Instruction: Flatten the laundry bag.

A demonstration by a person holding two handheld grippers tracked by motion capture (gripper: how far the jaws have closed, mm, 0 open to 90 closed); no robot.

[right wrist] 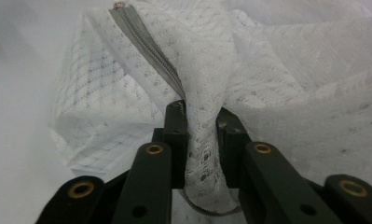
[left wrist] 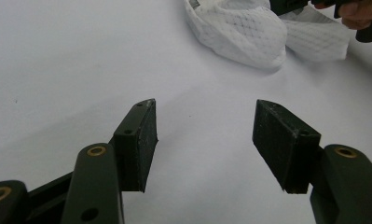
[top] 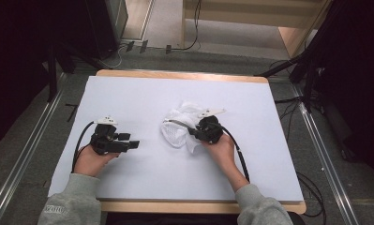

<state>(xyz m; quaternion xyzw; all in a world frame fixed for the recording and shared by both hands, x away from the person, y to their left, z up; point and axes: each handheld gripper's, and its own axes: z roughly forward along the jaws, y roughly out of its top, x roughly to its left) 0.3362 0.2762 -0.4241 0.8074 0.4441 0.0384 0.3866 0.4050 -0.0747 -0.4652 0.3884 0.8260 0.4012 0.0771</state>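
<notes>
This looks like a recording studio or lab set up for filming, not a home. A pale wooden worktop (top: 182, 75) covered by a plain white sheet (top: 142, 93) stands on a grey carpeted floor (top: 25, 154). Black curtains (top: 16, 56) close in the left and right sides. Metal floor rails (top: 32, 140) run along both sides of the worktop, black cables (top: 194, 28) trail across the floor, and black stand legs (top: 287, 65) reach in at the right.

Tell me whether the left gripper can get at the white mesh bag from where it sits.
Probably yes. The left gripper is open with nothing between its jaws, and bare table lies between it and the white mesh bag. The right gripper is shut on a fold by the zip, leaving the near side free.
</notes>
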